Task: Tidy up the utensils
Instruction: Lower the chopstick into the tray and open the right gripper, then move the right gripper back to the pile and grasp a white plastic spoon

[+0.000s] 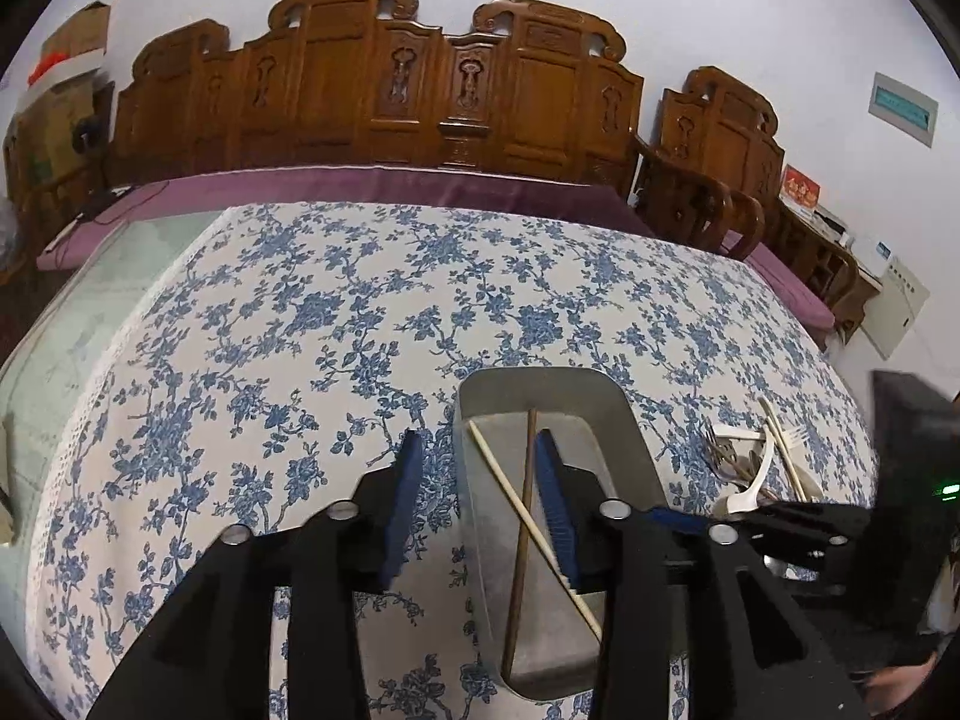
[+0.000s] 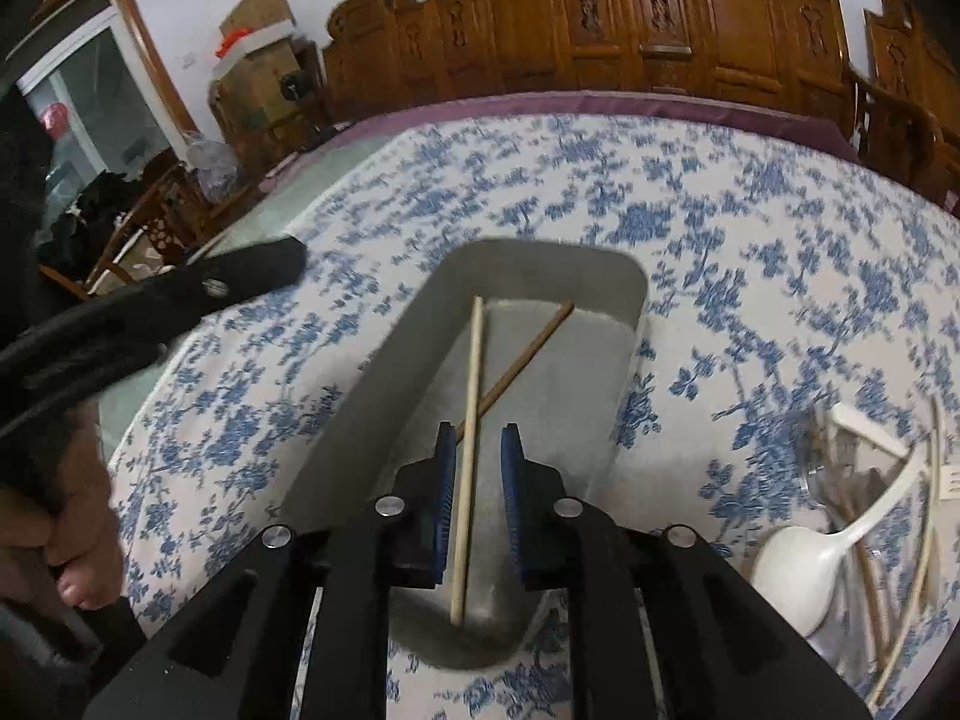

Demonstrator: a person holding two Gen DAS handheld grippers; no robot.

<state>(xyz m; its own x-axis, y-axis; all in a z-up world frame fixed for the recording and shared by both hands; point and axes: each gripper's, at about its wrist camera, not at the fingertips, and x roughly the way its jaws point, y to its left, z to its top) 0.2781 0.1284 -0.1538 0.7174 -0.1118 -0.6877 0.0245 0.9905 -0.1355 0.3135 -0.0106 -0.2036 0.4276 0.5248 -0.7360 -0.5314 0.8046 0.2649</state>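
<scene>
My left gripper (image 1: 474, 468) stands spread, its blue pads straddling the left wall of the metal tray (image 1: 624, 420) with nothing pressed between them: one pad hangs over the tablecloth (image 1: 336, 324), the other over the tray's inside. My right gripper (image 2: 477, 501) is parted a little over the tray's near end, and the pale chopstick (image 2: 471, 420) runs up between its pads with a gap on both sides, so I am not pinching it. In the right wrist view the left gripper's black finger (image 2: 240, 279) reaches in from the left, with a hand (image 2: 66, 540) curled round the handle below it. The tray is a grey, rounded-corner rectangle lying lengthwise away from me on the blue-flowered white cloth. Inside it two chopsticks lie crossed: the pale one and a dark brown chopstick (image 2: 528, 354) that slants to the far right corner. To the right of the tray, on the cloth, sits a loose heap of utensils (image 2: 870, 510): a white plastic spoon (image 2: 798, 564), metal forks (image 1: 723, 456), a white fork (image 1: 792, 435) and more pale chopsticks, tangled over one another. Beyond the cloth's far edge a purple cushion (image 1: 372, 186) lines a carved wooden bench (image 1: 384, 84) against a pale wall. Cardboard boxes (image 2: 252, 54) stand in the far left corner, beside a glass door (image 2: 96, 102).
</scene>
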